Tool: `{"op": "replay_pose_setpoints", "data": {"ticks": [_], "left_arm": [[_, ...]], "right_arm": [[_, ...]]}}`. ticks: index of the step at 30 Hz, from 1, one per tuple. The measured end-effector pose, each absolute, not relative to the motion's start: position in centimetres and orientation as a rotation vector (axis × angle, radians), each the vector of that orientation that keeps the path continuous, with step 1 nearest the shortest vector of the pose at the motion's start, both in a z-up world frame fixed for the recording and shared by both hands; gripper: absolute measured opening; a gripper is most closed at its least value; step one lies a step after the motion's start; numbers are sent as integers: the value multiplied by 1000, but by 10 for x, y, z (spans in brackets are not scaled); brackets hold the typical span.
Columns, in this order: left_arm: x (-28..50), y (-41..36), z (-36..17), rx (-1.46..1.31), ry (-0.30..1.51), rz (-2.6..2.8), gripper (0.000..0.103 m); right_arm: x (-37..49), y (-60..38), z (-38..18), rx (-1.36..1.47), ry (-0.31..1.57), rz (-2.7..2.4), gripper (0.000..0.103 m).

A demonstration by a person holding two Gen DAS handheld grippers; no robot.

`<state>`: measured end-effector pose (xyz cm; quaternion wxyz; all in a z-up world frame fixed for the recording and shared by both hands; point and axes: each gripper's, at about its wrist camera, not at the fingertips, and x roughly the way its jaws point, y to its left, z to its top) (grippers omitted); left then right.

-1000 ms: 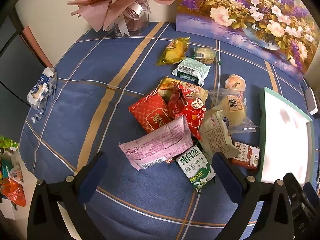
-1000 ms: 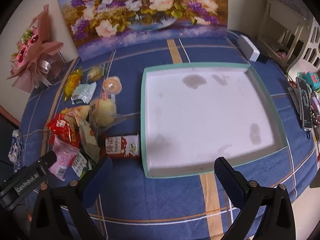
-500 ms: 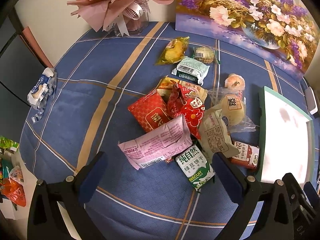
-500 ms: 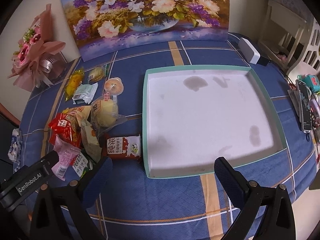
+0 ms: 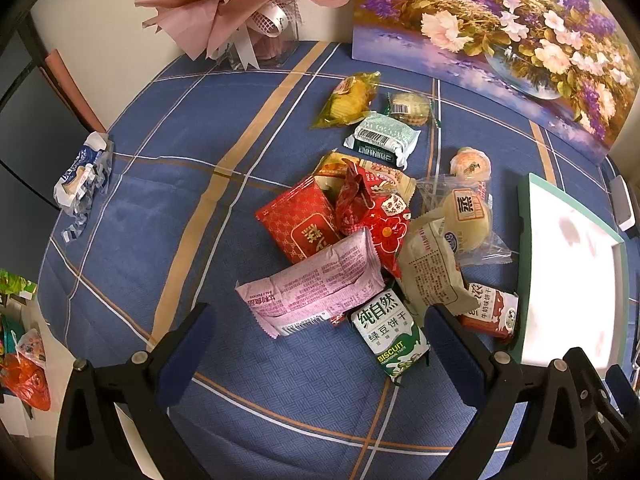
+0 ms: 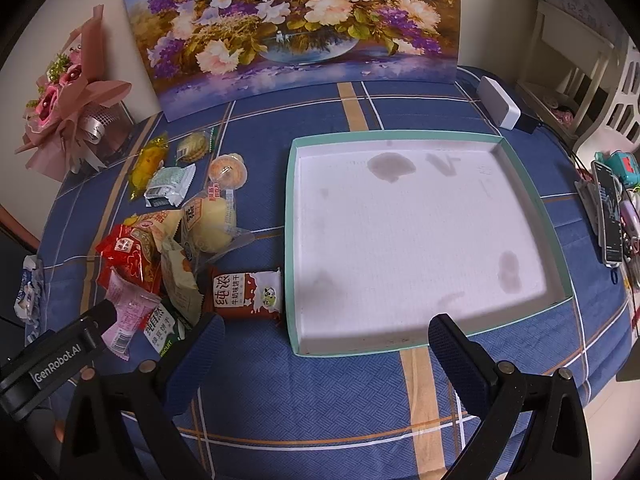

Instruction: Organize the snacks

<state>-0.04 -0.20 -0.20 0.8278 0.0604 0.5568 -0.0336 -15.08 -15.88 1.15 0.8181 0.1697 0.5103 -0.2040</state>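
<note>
A heap of snack packs lies on the blue checked tablecloth. It holds a pink pack (image 5: 316, 284), a green biscuit pack (image 5: 390, 332), a red pack (image 5: 304, 222), a beige pack (image 5: 430, 270), a steamed bun (image 5: 466, 216) and a brown-white biscuit pack (image 6: 246, 292). A yellow pack (image 5: 348, 100) and a green-white pack (image 5: 382, 140) lie farther back. The teal-rimmed white tray (image 6: 294, 240) stands empty to the right. My left gripper (image 5: 318, 338) is open above the heap's near edge. My right gripper (image 6: 326, 346) is open over the tray's near-left corner.
A flower painting (image 6: 296, 28) leans at the back and a pink bouquet (image 5: 240, 4) stands back left. A crumpled wrapper (image 5: 82, 176) lies at the left edge. A white box (image 6: 498, 106) and phones (image 6: 608, 212) sit right of the tray.
Both grippers have shifted very slightly; the right view has drifted a little to the left. Both stay open and nothing on the table has moved.
</note>
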Motion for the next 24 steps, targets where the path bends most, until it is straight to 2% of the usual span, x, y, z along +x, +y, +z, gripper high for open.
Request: {"op": "replay_pose_setpoints", "data": {"ticks": [24], "left_arm": [[0,-2,-4,122,1184,-76,103]], "right_arm": [[-150,-158,12,359,1087,-434,103]]}}
